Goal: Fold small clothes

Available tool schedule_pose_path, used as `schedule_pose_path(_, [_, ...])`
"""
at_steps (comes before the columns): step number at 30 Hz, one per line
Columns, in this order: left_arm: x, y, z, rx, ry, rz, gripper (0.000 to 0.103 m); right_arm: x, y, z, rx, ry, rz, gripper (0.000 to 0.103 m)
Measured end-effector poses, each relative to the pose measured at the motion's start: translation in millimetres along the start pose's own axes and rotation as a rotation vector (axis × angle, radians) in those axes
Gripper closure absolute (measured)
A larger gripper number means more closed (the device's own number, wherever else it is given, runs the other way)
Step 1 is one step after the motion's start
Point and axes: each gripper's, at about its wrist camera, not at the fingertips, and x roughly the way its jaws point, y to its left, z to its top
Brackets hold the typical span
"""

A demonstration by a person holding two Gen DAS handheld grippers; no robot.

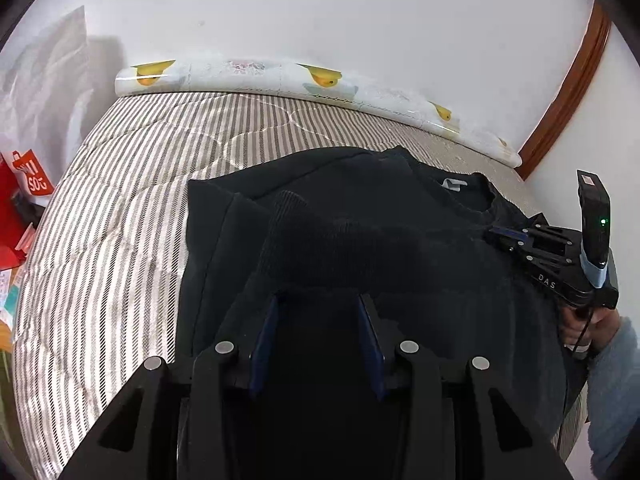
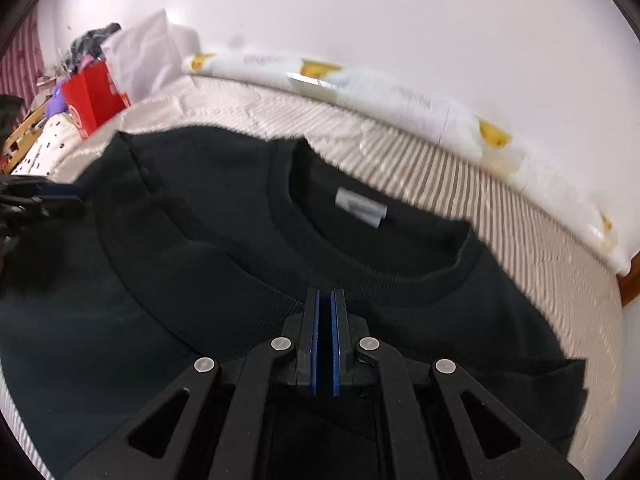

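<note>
Clearly your black sweater [image 2: 224, 264] is soft and floppy, so pinch doubled edges; right gripper [image 2: 325, 296] looks fully closed, seemingly holding nothing, left gripper [image 1: 319, 300] stands partly open over cloth.

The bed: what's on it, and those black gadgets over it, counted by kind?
Black knit sweatshirts: 1
Striped quilted bedcovers: 1
White duck-print bumper rolls along the wall: 1
Hand-held two-finger grippers: 2, left gripper and right gripper
Total: 5
</note>
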Motion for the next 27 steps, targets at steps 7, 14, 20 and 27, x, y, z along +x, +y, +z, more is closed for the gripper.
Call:
schedule_pose_path(7, [-29, 5, -23, -0.036, -0.019, 0.004, 0.054, -42, -4, 4, 0.153, -0.048, -0.081, 0.069])
schedule_pose_path(14, [-65, 13, -61, -0.084, -0.056, 0.036, 0.044, -76, 54, -8, 0.175, -0.076, -0.055, 0.063])
schedule_pose_path(20, [-95, 26, -104, -0.126, -0.073, 0.040, 0.044, -65, 91, -42, 0.195, -0.015, -0.067, 0.063])
schedule_pose_path(27, [-125, 45, -153, -0.217, -0.085, -0.071, 0.044, -63, 106, -68, 0.208, -0.005, -0.169, 0.063])
